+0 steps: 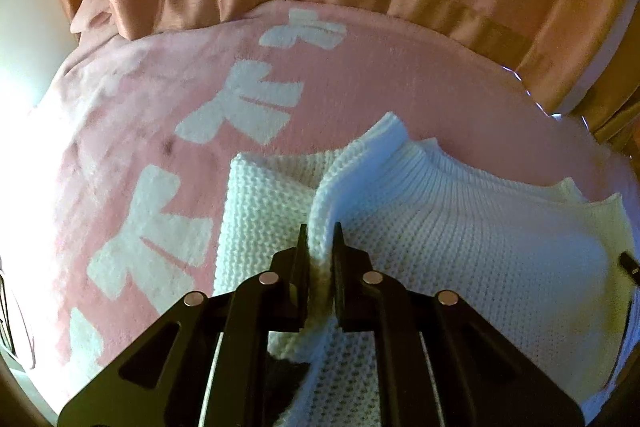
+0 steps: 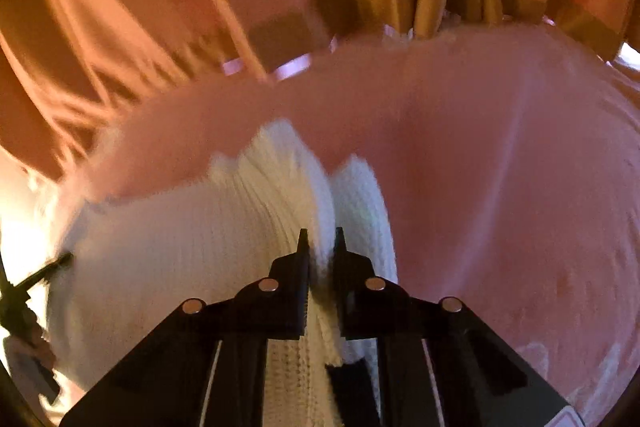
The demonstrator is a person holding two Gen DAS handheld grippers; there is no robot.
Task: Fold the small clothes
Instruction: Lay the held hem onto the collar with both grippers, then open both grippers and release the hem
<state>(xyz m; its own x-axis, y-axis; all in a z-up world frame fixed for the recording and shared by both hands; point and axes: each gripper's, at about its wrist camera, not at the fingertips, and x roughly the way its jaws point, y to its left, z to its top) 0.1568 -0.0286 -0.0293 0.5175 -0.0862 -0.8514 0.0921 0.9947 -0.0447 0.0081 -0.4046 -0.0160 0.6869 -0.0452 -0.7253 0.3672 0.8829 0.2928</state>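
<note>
We are pinching the white knit garment in both the left gripper and right gripper, jaws nearly closed on bunched folds, over the pink blanket. We are risking slippage; thin bites could release, skewing the fold.

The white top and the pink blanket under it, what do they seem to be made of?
White knit top: looks like chunky waffle-stitch yarn with a ribbed collar, matte. Pink blanket: seemingly plush fleece, with a fuzzy nap and white printed shapes.
</note>
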